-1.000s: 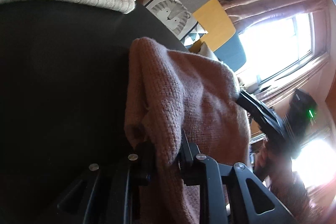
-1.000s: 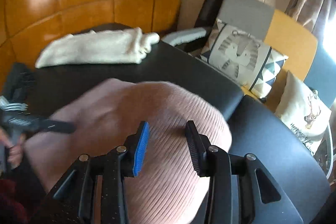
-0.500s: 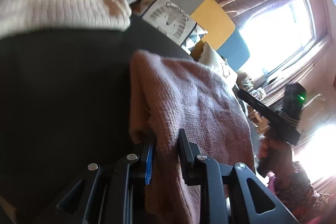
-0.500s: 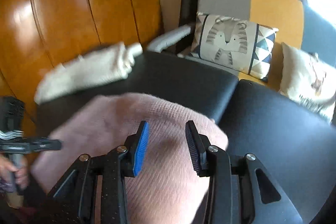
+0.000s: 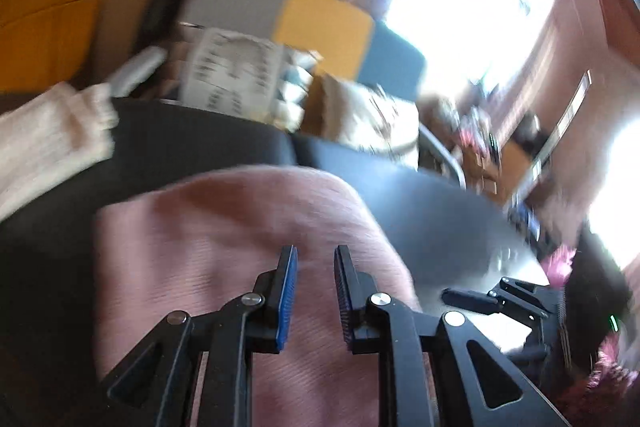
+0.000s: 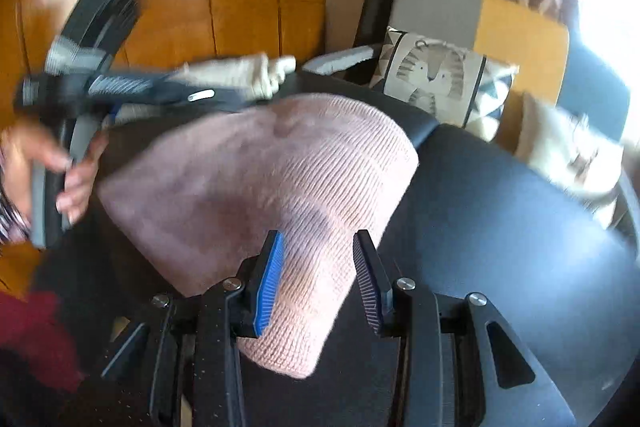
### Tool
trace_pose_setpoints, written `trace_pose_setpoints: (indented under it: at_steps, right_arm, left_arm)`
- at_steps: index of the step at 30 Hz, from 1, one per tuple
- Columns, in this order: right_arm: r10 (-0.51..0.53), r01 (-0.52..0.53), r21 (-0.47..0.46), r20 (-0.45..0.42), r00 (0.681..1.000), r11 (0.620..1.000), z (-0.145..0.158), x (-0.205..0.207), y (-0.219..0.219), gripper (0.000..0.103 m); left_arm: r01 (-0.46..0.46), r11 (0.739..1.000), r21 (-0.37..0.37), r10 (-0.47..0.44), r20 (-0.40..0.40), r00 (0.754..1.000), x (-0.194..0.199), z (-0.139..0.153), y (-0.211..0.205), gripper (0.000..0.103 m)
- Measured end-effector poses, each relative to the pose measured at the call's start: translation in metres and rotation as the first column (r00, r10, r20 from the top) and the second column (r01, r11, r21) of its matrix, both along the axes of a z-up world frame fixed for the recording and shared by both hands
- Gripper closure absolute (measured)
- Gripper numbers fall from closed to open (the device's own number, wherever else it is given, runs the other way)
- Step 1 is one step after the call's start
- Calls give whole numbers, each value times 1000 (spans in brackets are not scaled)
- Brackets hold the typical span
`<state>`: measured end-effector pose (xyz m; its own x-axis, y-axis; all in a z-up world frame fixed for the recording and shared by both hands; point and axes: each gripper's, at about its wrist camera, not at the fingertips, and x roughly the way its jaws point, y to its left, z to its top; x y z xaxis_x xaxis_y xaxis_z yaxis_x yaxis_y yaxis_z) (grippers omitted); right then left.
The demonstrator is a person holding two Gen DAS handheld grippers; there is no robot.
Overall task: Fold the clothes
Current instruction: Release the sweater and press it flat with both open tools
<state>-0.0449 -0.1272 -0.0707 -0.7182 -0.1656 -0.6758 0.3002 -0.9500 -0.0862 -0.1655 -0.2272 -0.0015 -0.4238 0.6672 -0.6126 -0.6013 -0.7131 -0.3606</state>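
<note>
Pink knit sweater (image 6: 272,179) lies folded on a black surface (image 6: 520,227) as both grippers hang over it.

The left gripper (image 5: 316,267), seen blurred in its own view, has let go: its jaws have just been narrowing, stand slightly apart and hold nothing, the knit lying below them. The right gripper (image 6: 318,251) hovers above the sweater's near end, its jaws also just drawn in, part open, with the fabric under and not pinched between them. A cream knit garment (image 6: 236,73) rests at the far edge, likely finished and set aside. Patterned cushions (image 6: 436,79) sit on a sofa (image 6: 524,35) beyond.
</note>
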Motion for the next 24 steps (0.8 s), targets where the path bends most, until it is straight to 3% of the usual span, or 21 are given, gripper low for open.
trace_pose_setpoints:
  at_steps: [1, 4, 9, 12, 16, 19, 21, 24]
  right_arm:
    - [-2, 1, 33, 14, 1000, 999, -7, -2, -6, 80]
    - [-19, 12, 100, 74, 997, 995, -32, -8, -18, 80]
    - [-24, 23, 22, 75, 997, 999, -48, -8, -10, 78]
    - [15, -2, -107, 116, 993, 994, -35, -9, 15, 78]
    - [-58, 82, -311, 87, 995, 947, -7, -16, 70, 78]
    - [-36, 73, -412, 95, 995, 908, 9, -43, 109, 76]
    - [-52, 93, -401, 111, 992, 911, 19, -68, 124, 71]
    - [-62, 97, -341, 114, 992, 935, 29, -110, 132, 71]
  left_arm:
    - [25, 999, -35, -25, -11, 1000, -1, -2, 15, 85]
    - [61, 983, -172, -74, -69, 995, -1, -19, 47, 84]
    - [91, 988, -122, -100, -73, 992, 0, -45, 31, 81]
    - [90, 994, -62, -94, -75, 993, -2, -52, 17, 80]
    - [69, 998, -7, -69, -69, 995, -3, -47, 14, 81]
    - [59, 997, 50, -56, -62, 996, -7, -26, 19, 81]
    - [51, 997, 61, -45, -97, 994, -9, -17, 26, 81]
    - [71, 998, 4, -70, -89, 994, -19, -28, 42, 81]
